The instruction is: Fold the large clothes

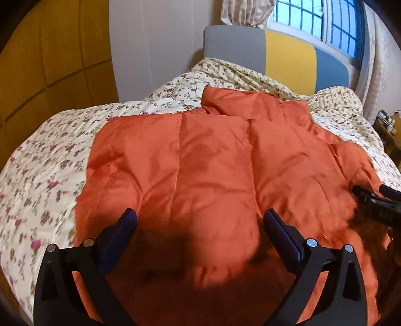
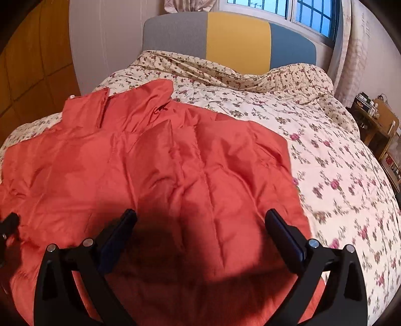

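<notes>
Both tools spread wide, nothing held. Left tool [image 1: 200, 220] hangs over the near left part of the jacket [image 1: 200, 163]; right tool [image 2: 200, 220] over its near right part. Each tool's tip shows at the edge of the other's view. Jacket is orange, puffy, lying spread on the bed's floral quilt [image 2: 325, 163], collar toward the headboard [image 2: 235, 42]. Window [image 2: 313, 17] behind the headboard, shelf [image 2: 383, 135] on the right.

Orange-red padded jacket [image 1: 190, 163] on a cream quilt [image 2: 325, 163] with pink flowers; grey, yellow and blue headboard [image 2: 235, 42].
</notes>
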Demonstrator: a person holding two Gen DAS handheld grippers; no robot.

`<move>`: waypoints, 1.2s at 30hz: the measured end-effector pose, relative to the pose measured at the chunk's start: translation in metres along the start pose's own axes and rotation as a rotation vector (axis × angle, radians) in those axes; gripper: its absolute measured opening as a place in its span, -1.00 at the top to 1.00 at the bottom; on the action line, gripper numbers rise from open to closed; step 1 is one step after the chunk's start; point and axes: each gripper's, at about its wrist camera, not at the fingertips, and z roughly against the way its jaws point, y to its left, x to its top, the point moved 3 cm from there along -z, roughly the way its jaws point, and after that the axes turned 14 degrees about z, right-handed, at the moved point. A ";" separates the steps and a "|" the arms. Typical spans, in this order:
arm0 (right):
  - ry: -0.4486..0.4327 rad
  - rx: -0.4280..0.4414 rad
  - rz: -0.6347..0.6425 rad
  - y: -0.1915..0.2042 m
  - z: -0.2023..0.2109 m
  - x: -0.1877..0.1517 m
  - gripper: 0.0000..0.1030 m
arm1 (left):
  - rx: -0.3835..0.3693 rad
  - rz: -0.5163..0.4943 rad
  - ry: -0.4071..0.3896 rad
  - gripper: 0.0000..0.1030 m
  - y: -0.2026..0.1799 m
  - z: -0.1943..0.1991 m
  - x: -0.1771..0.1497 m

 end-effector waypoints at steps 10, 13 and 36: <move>0.032 0.004 0.006 0.004 0.032 -0.037 -0.96 | -0.020 0.002 0.054 -0.94 0.010 0.027 -0.054; 0.031 0.006 -0.017 -0.001 0.038 -0.045 -0.96 | -0.034 0.017 0.054 -0.94 0.016 0.036 -0.063; 0.020 0.001 -0.074 -0.050 0.107 -0.125 -0.96 | -0.066 0.085 -0.054 -0.94 0.076 0.110 -0.097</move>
